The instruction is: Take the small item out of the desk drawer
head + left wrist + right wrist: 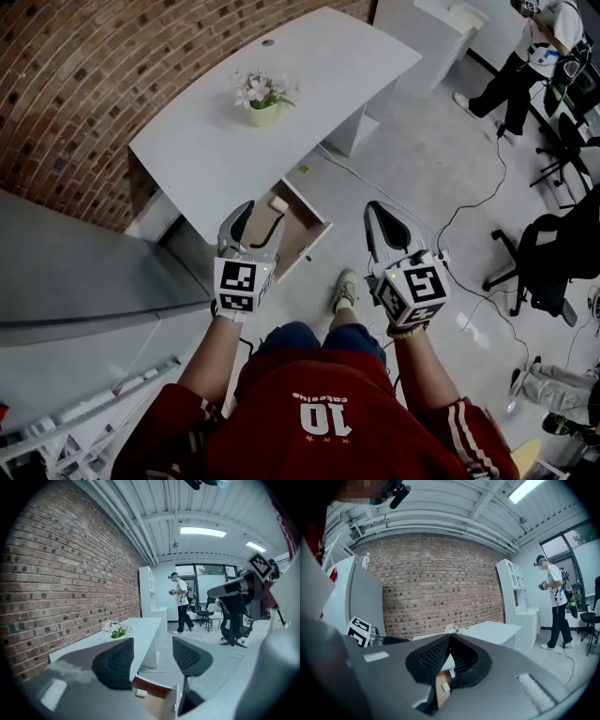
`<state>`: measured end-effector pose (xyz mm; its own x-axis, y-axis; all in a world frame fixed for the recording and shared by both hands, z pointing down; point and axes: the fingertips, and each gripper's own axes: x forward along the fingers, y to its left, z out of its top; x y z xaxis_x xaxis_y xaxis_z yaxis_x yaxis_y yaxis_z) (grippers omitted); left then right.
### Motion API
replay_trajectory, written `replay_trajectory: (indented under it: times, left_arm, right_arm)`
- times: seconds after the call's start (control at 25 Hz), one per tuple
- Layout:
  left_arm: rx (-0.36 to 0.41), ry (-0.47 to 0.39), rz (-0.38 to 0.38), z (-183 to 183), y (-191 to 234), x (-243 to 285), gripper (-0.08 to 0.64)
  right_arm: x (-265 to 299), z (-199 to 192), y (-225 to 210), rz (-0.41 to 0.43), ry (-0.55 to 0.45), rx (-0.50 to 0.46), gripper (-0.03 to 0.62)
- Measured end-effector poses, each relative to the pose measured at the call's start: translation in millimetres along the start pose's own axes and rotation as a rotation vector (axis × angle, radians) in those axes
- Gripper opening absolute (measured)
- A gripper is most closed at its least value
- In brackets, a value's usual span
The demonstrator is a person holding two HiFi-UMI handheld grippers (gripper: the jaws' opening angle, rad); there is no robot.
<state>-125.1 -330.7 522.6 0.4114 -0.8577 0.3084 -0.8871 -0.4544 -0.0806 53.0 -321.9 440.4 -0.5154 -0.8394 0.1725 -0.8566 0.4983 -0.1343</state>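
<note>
White desk [309, 84] bears flowers [263, 93] (drawer [315, 214] open); left gripper [264, 214] wide, right gripper [375, 211] closed

The head view looked steeply down from above the person, with the white counter [281, 103] in the upper middle and the open drawer [302, 234] at the centre. The left claw [255, 223] carried its camera close behind its jaws, facing almost level over the drawer and along the brick wall [75, 94]. The right claw [374, 208] camera faced that wall. All three views shared the counter and drawer.
</note>
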Motion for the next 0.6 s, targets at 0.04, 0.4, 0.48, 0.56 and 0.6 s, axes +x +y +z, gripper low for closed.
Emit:
replay_trajectory:
  times: [0.04, 0.4, 0.48, 0.56, 0.6]
  left_arm:
    - [0.028, 0.011, -0.011, -8.6, -4.0, 3.1, 0.262]
    - [0.107, 0.102, -0.083, -103.3, -30.9, 41.9, 0.264]
    - [0.124, 0.121, -0.093, -125.8, -34.8, 53.9, 0.272]
    - [0.151, 0.135, -0.099, -145.8, -35.5, 65.4, 0.284]
    - [0.159, 0.143, -0.1, -156.3, -34.8, 70.4, 0.287]
  right_arm:
    - [-1.5, -6.1, -0.3, -0.009, 0.005, 0.003, 0.0]
    - [-12.2, -63.7, -5.4, -0.073, 0.011, 0.042, 0.0]
    - [-13.4, -79.4, -10.1, -0.084, 0.013, 0.048, 0.0]
    - [-12.0, -96.1, -15.2, -0.096, 0.017, 0.051, 0.0]
    - [-9.7, -104.6, -17.1, -0.098, 0.021, 0.056, 0.0]
